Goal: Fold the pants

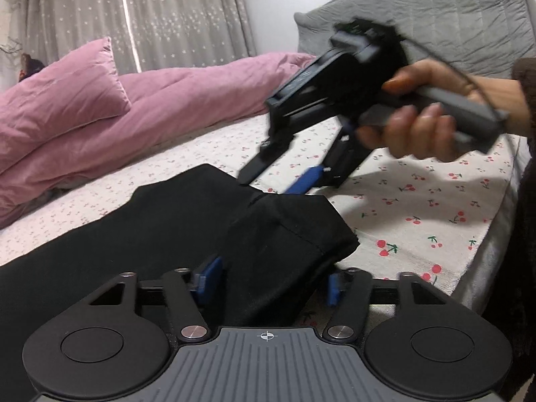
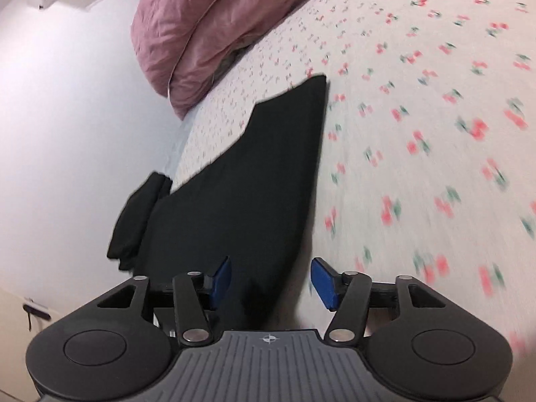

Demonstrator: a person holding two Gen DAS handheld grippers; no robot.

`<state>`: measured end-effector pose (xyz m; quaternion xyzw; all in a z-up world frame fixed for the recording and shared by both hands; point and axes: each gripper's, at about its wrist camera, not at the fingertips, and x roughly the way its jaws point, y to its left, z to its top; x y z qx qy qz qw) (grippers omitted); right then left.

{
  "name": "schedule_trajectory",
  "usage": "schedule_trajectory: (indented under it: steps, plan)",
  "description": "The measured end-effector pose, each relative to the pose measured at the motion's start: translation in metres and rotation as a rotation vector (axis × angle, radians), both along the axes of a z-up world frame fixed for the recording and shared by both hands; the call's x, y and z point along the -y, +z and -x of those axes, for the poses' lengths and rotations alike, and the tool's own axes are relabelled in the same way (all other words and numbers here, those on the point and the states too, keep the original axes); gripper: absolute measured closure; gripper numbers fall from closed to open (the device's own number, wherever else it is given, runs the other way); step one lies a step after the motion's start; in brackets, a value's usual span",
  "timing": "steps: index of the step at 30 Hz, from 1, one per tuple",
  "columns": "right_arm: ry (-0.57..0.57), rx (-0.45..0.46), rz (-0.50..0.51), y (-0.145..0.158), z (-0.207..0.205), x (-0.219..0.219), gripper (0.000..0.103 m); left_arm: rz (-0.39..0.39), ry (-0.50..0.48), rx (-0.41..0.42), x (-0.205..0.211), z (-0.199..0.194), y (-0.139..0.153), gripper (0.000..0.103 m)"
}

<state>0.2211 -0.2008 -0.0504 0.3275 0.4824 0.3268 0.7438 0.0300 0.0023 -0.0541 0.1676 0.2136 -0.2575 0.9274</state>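
The black pants [image 2: 254,181] lay stretched along one side edge of the bed [image 1: 418,207], a folded bundle of the same fabric slipping just over that edge in the right wrist view, while the hem end sat humped near the foot-side edge in the left wrist view. Beyond the pants, the cherry-print sheet [image 2: 418,117] ran wide and bare toward the far side, plenty of room there. Up at the head end, the pink duvet [image 1: 174,100] and a pink pillow [image 1: 63,83] were heaped along the edge, well apart from the pants, with a grey quilted headboard [image 1: 435,20] behind and starred curtains [image 1: 150,16] at the back.

The left tool [image 1: 268,283] sat low over the humped fabric, and its blue pads [image 1: 209,279] stood apart with black cloth bulging up between them; whether the pads actually pressed the fabric could not be told. The right tool [image 2: 271,281] had its jaws parted too, one pad over the black cloth, the other over the sheet, nothing pinched. Seen from the left wrist, that right tool [image 1: 284,174] angled downward, tips just at the pants' fold, a hand [image 1: 432,114] wrapped around its grey handle, a dark sleeve [image 1: 526,77] at the wrist. The picture there was blurred.
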Motion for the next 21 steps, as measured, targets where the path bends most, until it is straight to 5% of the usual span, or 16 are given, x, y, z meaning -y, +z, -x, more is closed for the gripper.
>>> schedule_trajectory:
  steps: [5,8,9,11,21]
  plan:
    - [-0.053,0.000,-0.028,-0.015,-0.033,0.003,0.076,0.010,0.054,-0.003,-0.004,-0.005,0.001,0.073]
    - [-0.063,0.014,-0.009,-0.020,-0.043,-0.003,0.101,0.021,0.067,-0.014,-0.006,-0.006,0.003,0.085]
    - [-0.056,0.032,0.013,-0.018,-0.042,-0.005,0.101,0.021,0.067,-0.017,-0.005,-0.006,0.003,0.096]
    - [-0.056,0.077,0.062,-0.008,-0.037,-0.007,0.102,0.030,0.077,-0.025,-0.005,-0.010,0.006,0.100]
    - [-0.166,0.054,0.114,0.000,-0.009,0.057,0.102,0.237,0.005,-0.169,0.011,-0.019,0.023,0.102]
